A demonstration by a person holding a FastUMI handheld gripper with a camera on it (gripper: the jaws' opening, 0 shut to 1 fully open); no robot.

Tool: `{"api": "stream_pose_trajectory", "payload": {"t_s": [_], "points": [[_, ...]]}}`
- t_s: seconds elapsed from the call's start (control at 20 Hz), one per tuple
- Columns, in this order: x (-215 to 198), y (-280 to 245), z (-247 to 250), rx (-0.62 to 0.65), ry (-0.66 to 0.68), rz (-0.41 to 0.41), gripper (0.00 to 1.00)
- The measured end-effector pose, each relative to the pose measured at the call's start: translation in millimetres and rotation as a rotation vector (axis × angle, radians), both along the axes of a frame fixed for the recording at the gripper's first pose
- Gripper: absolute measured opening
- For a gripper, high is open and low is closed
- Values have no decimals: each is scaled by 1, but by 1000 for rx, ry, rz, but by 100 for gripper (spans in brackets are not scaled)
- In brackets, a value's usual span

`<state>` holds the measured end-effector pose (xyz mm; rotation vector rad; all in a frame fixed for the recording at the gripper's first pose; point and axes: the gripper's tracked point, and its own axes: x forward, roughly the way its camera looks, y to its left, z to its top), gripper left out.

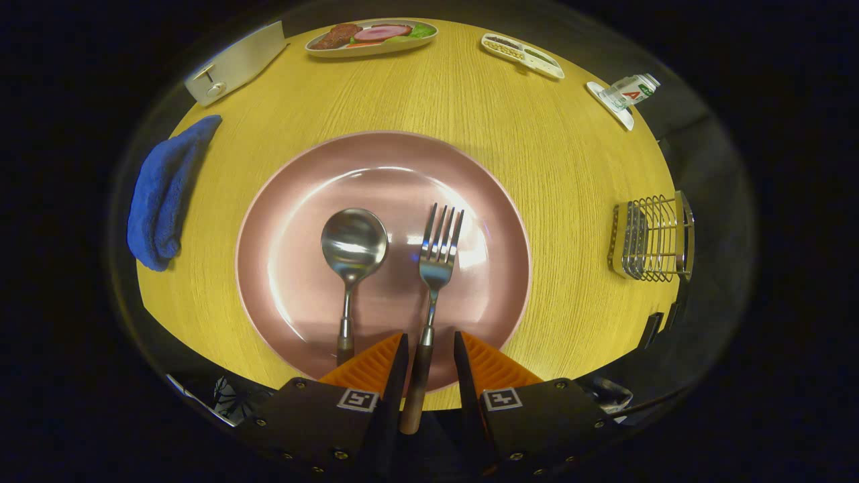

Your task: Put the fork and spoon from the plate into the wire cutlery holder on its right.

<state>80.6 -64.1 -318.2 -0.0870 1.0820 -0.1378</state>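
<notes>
Wood surface [537,147] w/ pink plate [295,201] at centre. Spoon [352,258] left, fork [435,268] right, both on plate. Fingers [429,352] part open, straddling fork handle, gaps either side, not gripping. Wire cutlery holder [652,236] right of plate, well apart. Blue cloth [164,191] left.

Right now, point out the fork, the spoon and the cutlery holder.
fork [436,265]: gripper view, on its neck below the tines.
spoon [354,243]: gripper view, on its bowl.
cutlery holder [652,238]: gripper view, on its wires.
</notes>
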Motion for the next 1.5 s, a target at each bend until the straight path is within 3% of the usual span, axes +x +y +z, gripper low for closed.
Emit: {"api": "stream_pose_trajectory", "payload": {"t_s": [0.05,0.1,0.25,0.3,0.85,1.5], "points": [[2,3,1,7,-10,15,42],[2,4,-3,12,-1,24,15],[1,7,1,13,-6,51,15],[2,11,-1,20,-4,62,5],[-4,6,30,-40,-53,54,5],[-16,-47,85,-62,-133,-94,5]]}}
